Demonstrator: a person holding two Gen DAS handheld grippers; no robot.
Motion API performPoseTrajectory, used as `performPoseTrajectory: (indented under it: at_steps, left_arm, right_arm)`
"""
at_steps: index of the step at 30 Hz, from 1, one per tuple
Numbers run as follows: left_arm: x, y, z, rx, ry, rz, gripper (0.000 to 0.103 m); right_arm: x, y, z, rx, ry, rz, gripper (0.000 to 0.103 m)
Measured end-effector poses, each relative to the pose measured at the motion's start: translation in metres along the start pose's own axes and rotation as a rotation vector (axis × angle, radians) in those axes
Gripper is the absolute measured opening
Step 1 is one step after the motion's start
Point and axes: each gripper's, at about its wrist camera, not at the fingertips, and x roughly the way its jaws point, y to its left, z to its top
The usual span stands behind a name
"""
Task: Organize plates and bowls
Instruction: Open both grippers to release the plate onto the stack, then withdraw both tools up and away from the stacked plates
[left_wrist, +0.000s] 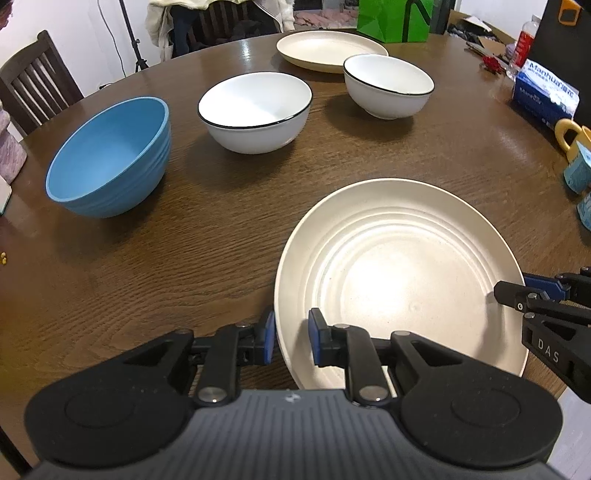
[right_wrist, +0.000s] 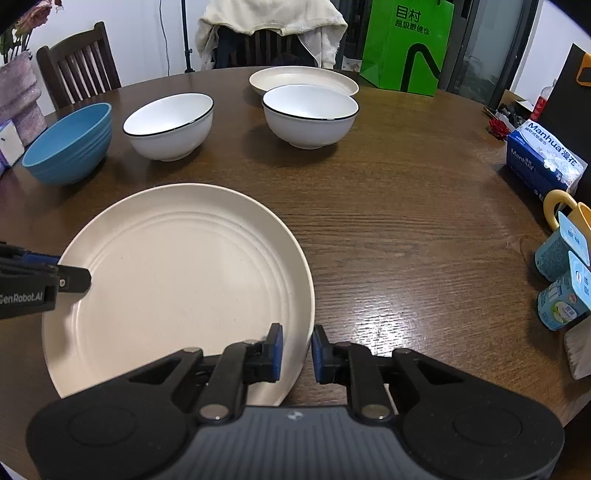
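Two handheld grippers bracket a cream plate (left_wrist: 399, 273) near the front edge of a round, dark wood-grained table (left_wrist: 184, 258). The left gripper (left_wrist: 291, 338) has its blue-padded jaws narrowed around the plate's left rim, one pad outside and one inside; the right gripper (right_wrist: 297, 350) straddles the right rim the same way. A sliver of gap shows beside the pads, so whether either truly clamps the rim cannot be told. The plate is matte with concentric ridges pressed into its well. Farther back stand a ribbed blue bowl (left_wrist: 110, 158), two glossy white bowls (left_wrist: 255, 110) (left_wrist: 388, 85) edged with thin black rims, and a second cream plate (left_wrist: 325, 50). A tissue pack (right_wrist: 543, 158) sits at the right.
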Motion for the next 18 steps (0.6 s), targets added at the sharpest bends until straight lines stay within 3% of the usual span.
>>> performPoseTrajectory:
  at_steps: [4,6,10,15,18]
  left_arm:
    - [0.003,-0.001,0.000,-0.002,0.026,0.000,0.028]
    - [-0.001,0.002,0.000,-0.016,0.009,-0.011,0.047]
    - [-0.013,0.009,0.001,-0.038,-0.042,-0.009,0.071]
    - [-0.027,0.017,0.001,-0.084,-0.091,-0.032,0.102]
    - [-0.036,0.021,0.000,-0.105,-0.124,-0.036,0.103]
  right_arm:
    - [0.000,-0.001,0.001,0.007,0.008,0.004,0.015]
    - [0.000,-0.002,0.003,0.014,0.009,0.004,0.015]
    - [-0.006,-0.009,0.004,0.053,-0.008,0.013,0.021]
    - [-0.014,-0.019,0.007,0.123,-0.025,0.048,0.066]
    - [-0.020,-0.021,0.010,0.141,-0.044,0.058,0.085]
